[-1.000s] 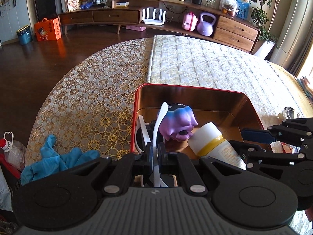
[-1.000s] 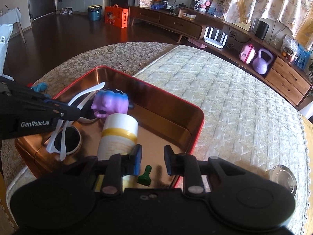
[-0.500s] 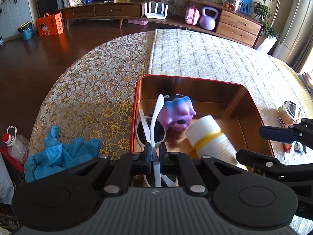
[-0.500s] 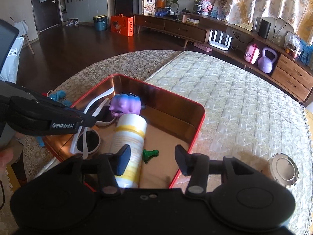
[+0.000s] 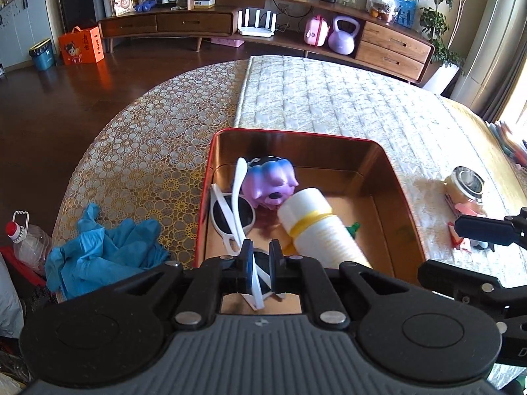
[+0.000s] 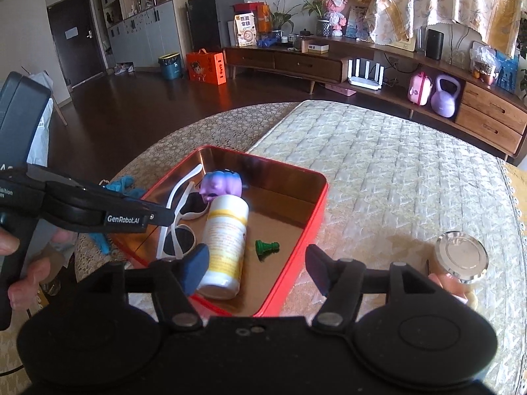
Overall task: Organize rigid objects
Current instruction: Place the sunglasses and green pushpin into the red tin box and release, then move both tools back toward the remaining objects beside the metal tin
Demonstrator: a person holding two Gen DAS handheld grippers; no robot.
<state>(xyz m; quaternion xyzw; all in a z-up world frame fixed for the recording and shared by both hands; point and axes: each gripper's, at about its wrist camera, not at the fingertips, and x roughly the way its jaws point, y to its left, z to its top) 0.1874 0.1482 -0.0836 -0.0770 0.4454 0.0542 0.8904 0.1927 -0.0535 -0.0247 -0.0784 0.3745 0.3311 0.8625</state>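
Sunglasses and toys gathered in the red tin

Sunglasses (image 5: 234, 217) with a white frame lie at the near left corner of the red tin (image 5: 403, 197), one temple arm passing between the jaws of the left gripper (image 5: 261, 263). Those jaws stand slightly apart around the arm, and whether they pinch it cannot be told. The right gripper (image 6: 256, 268) hovers over the tin's near edge with its jaws wide apart, holding nothing.

Inside the tin, a white bottle (image 6: 225, 247) with a yellow band lies on its side just beside the sunglasses. A small green chess pawn (image 6: 266, 247) lies on the tin's floor, just to the bottle's right. Farther in, a purple toy (image 5: 270, 182) sits touching the bottle's cap and the sunglasses.

Outside the tin, a jar with a silver lid (image 6: 461, 256) stands on the quilted cover well to its right. Blue gloves (image 5: 102, 250) lie crumpled on the lace cloth to the tin's left.
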